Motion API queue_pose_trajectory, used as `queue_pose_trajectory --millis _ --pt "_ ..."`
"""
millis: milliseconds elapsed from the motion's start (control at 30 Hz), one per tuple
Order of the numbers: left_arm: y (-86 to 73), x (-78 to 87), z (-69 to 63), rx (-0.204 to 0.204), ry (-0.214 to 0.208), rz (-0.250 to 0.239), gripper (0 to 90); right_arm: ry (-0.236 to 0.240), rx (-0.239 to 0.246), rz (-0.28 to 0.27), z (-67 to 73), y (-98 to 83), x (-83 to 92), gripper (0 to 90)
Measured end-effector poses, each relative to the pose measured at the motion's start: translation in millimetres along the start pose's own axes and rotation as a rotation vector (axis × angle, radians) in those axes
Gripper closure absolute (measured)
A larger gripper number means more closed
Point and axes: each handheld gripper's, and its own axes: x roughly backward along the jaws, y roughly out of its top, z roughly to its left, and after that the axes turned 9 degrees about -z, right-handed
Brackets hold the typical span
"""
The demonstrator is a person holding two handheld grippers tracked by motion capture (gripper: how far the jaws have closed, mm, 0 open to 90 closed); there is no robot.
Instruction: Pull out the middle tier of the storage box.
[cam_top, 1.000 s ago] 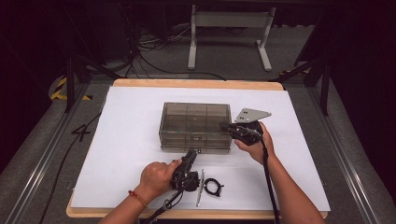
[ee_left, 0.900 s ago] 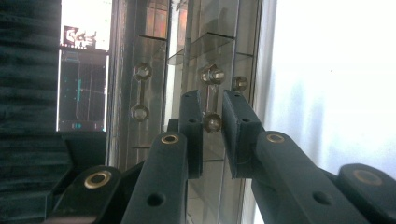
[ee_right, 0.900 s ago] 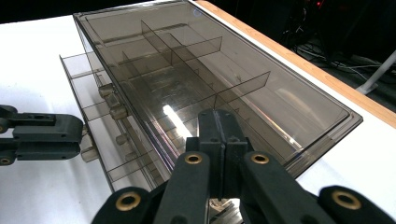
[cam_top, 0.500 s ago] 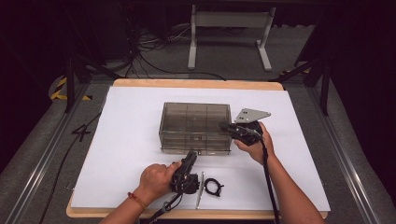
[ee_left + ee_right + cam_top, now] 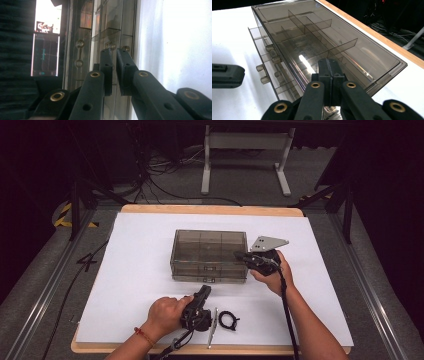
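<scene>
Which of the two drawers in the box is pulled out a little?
The lower drawer: its front stands out past the box, while the upper drawer sits flush.

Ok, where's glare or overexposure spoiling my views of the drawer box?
Right gripper view: a bright streak of glare on the drawer box lid. Left gripper view: the white table cover is blown out. High view: evenly lit, dark surroundings.

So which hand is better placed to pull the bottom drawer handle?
Left: its hand-held gripper points at the lower drawer's handle. The right hand-held gripper rests shut on the drawer box top.
</scene>
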Motion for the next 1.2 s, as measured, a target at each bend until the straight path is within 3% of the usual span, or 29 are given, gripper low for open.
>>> queue_pose_trajectory --millis 67,200,267,333,467,600,700,767,833,900,1200 --pt "-1.2 1.1 0.8 0.014 0.001 -0.006 77.6 0.000 0.000 0.000 0.0 0.0 0.0 90.0" --pt "-8.7 8.5 7.7 0.123 -0.033 -0.029 72.5 -0.002 0.007 0.002 0.2 0.3 0.9 90.0" --pt "-16.3 14.0 13.7 0.221 -0.060 -0.054 67.5 -0.011 0.017 0.009 1.2 1.1 2.5 90.0" --pt "-23.7 19.4 21.8 0.286 -0.077 -0.079 64.6 -0.019 0.033 0.018 2.6 1.7 4.3 90.0" --pt "-49.3 33.7 40.7 0.503 -0.111 -0.112 54.6 -0.013 0.051 0.003 5.2 1.8 14.6 87.4" --pt "-75.7 44.5 53.9 0.637 -0.132 -0.120 46.2 -0.019 0.046 -0.010 6.0 -1.4 28.8 84.9" --pt "-90.1 49.7 60.8 0.688 -0.137 -0.115 41.0 -0.022 0.043 -0.023 5.9 -4.6 37.4 83.6" --pt "-101.3 53.4 65.1 0.767 -0.163 -0.140 40.1 -0.016 0.039 -0.033 5.8 -7.7 43.9 82.3" --pt "-106.4 53.7 67.1 0.778 -0.165 -0.124 37.9 -0.019 0.041 -0.033 6.4 -11.0 48.3 81.3" --pt "-114.8 53.5 69.0 0.825 -0.193 -0.121 36.6 -0.016 0.038 -0.030 7.0 -12.6 49.8 81.2" --pt "-143.3 43.1 68.7 0.960 -0.278 -0.124 31.2 -0.009 0.012 -0.031 6.5 -31.4 60.3 75.6"
